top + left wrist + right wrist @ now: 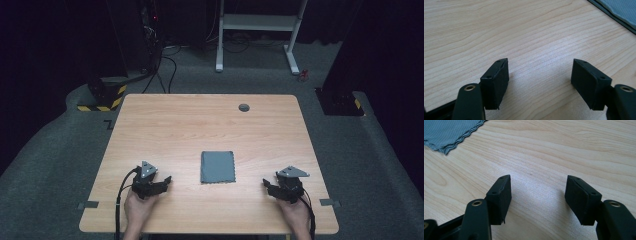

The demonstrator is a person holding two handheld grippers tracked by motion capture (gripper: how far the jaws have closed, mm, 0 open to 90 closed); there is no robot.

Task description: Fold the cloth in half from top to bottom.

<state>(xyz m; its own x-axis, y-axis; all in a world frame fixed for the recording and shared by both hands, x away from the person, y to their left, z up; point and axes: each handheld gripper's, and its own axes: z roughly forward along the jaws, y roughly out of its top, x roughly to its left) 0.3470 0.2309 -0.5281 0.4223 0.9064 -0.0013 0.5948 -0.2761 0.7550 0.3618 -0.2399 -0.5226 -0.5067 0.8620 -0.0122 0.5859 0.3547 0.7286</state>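
From above, the folded grey cloth (217, 167) lies flat in the middle of the tabletop (200, 120), with your left tongs (165, 181) and right tongs (266, 184) resting well apart from it on either side. In the left gripper view your tongs (539, 75) gape wide with nothing between them, and the cloth (621, 10) peeks in at the far right. In the right gripper view those tongs (538, 192) gape empty too, so come in low and pinch the wavy edge of the cloth (446, 132) at the far left.

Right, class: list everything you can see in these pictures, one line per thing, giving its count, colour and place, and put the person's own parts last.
Table: one, light wood, centre of the high view.
Cloth: one, grey, folded flat on the table's near middle, between the two grippers.
Round cap: one, grey, set in the table near its far edge.
Frame: one, white, on the floor beyond the table.
Striped base: one, black and yellow, floor at far left.
Left gripper: one, black, near left of the table, jaws open, nothing between them.
Right gripper: one, black, near right, jaws open, nothing between them.
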